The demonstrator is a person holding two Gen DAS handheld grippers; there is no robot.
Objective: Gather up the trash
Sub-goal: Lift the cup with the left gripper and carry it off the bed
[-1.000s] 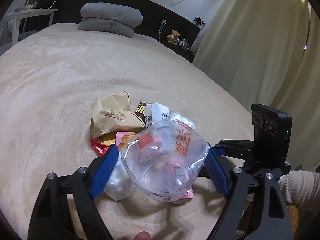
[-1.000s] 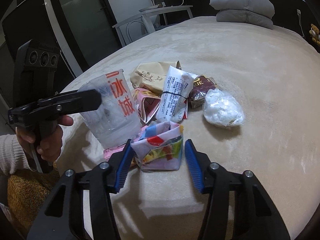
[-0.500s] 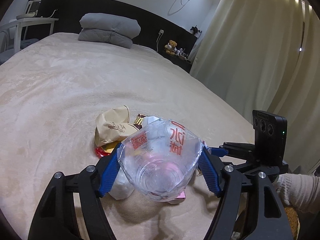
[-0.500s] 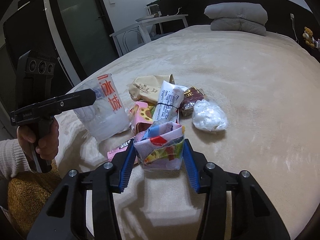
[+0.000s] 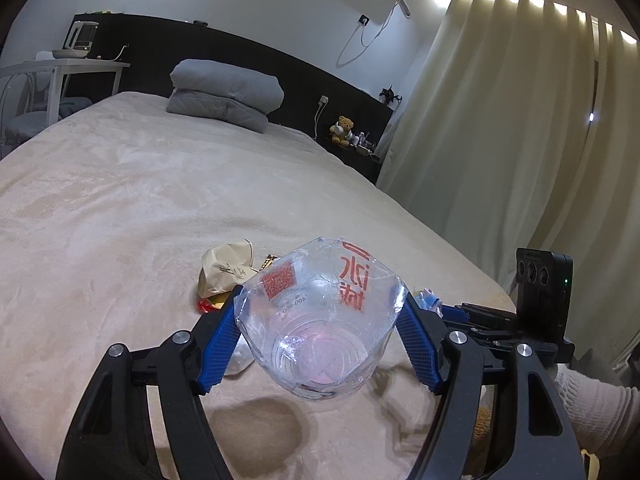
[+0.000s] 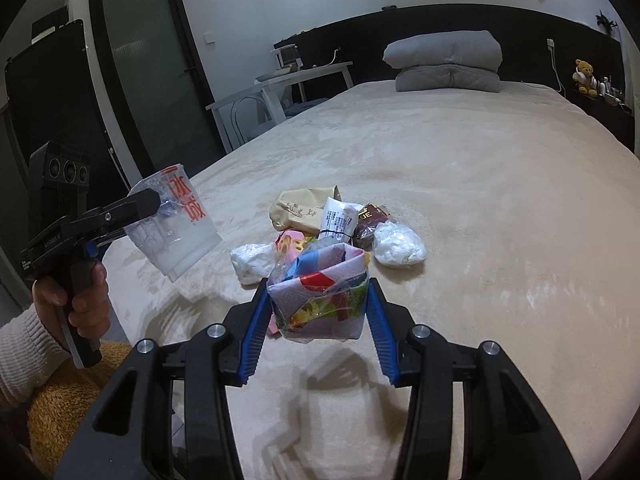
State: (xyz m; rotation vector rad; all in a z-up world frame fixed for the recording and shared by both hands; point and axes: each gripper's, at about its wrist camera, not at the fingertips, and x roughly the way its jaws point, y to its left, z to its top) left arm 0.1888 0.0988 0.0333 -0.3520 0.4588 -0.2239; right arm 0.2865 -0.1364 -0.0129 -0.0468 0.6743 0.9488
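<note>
At the left side, the left gripper (image 5: 320,336) holds a crushed clear plastic cup (image 5: 320,320) with red print. Its blue pads press on both sides of the cup, and the cup is lifted free above the bed (image 5: 120,208).

In the middle of the bed, a small heap of trash is not yet collected. In the right wrist view, from left to right, I see a white crumpled bag (image 6: 252,262), a pink wrapper (image 6: 290,242), a beige paper bag (image 6: 300,212), a white packet with a black band (image 6: 338,218), a dark brown wrapper (image 6: 370,220) and another white crumpled wad (image 6: 398,246). They lie close together, some touching.

At the right side, the right gripper (image 6: 318,314) has its jaws closed narrowly on a folded colourful wrapper (image 6: 320,296), which is also raised off the blanket.

So I judge that the task is at an early stage: two pieces are picked up, about six remain on the bed. No bin or trash bag is visible, so where the held pieces should go, I cannot tell.
</note>
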